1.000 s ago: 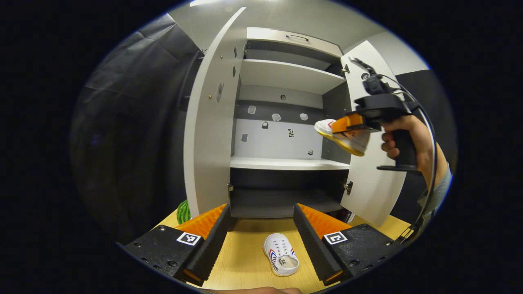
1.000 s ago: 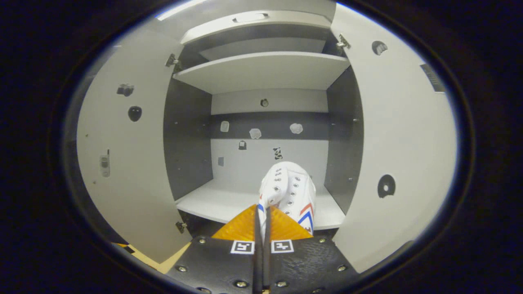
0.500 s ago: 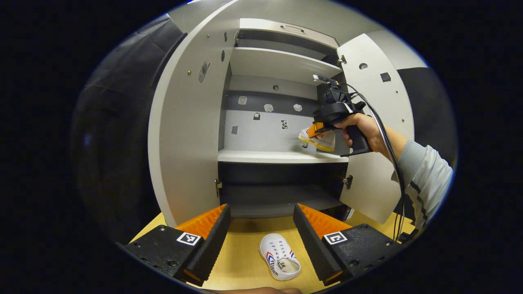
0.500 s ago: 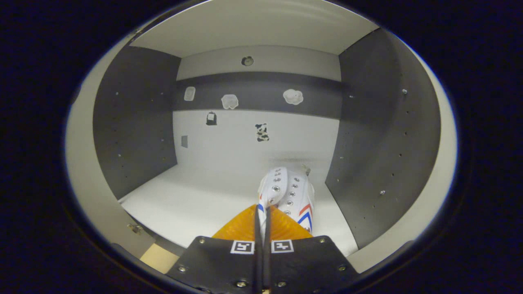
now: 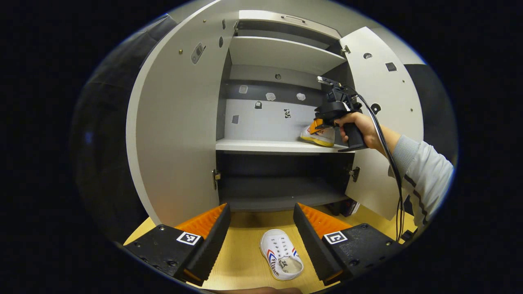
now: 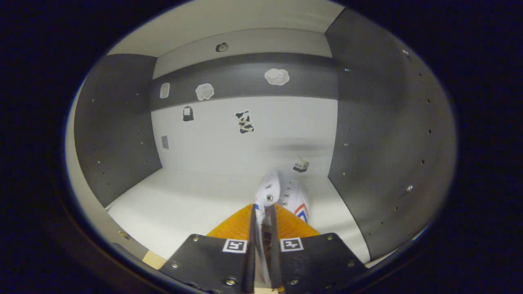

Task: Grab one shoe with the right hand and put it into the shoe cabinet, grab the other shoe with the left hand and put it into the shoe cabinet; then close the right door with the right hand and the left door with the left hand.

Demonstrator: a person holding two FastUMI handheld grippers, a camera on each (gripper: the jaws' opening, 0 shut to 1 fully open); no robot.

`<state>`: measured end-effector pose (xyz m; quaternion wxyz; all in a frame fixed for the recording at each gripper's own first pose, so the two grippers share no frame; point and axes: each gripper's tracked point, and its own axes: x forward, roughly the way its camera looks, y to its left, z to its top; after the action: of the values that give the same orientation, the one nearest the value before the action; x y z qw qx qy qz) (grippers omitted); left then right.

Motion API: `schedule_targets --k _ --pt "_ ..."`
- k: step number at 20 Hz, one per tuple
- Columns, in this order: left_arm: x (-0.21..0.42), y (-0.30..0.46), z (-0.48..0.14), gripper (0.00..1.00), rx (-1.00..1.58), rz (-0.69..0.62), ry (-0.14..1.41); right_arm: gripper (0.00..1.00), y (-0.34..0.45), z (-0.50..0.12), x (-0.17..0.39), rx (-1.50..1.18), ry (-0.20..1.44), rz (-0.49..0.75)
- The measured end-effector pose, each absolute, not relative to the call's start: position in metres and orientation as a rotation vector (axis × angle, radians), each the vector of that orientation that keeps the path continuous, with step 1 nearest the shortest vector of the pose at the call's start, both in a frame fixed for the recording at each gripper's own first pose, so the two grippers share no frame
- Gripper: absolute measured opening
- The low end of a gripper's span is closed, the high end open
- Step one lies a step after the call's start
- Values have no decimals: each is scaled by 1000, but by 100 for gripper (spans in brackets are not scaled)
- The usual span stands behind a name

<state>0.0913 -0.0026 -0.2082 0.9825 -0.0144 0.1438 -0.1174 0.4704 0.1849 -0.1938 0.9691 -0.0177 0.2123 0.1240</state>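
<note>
On the middle shelf (image 5: 265, 145) of the shoe cabinet (image 5: 282, 49), at its right end, the first shoe (image 5: 319, 136) sits with its sole down or very nearly so; right gripper (image 6: 261, 228) pinches its collar, fingers nearly together with the cloth between them, probably so the shoe lands upright before release; it lies close to the dark right side wall (image 6: 380, 134), leaving room beside it. Left gripper (image 5: 259, 228) hangs wide apart over the second shoe (image 5: 282, 259) on the wooden table (image 5: 241, 261), apparently poised for its pickup; left door (image 5: 175, 134) and right door (image 5: 384, 122) stand open.
</note>
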Motion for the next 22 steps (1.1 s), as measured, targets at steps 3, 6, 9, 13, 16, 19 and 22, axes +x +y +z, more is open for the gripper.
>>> schedule_targets --k 3,6,9,13,16,19,22 --pt "87 -1 -208 94 -38 -224 291 61 192 -183 445 -88 393 237" --pt "84 2 -206 94 -26 -210 286 99 196 -173 406 -164 330 220" --pt "77 3 -204 94 -4 -215 271 100 198 -144 355 -137 245 219" --pt "67 6 -203 94 7 -204 235 99 181 -111 274 -71 160 223" --pt "60 5 -211 93 -3 -215 231 99 151 -102 209 -55 122 195" --pt "55 3 -222 94 -12 -225 236 98 111 -101 148 -5 110 126" --pt "52 -10 -246 94 -12 -285 272 98 100 -95 86 47 63 176"
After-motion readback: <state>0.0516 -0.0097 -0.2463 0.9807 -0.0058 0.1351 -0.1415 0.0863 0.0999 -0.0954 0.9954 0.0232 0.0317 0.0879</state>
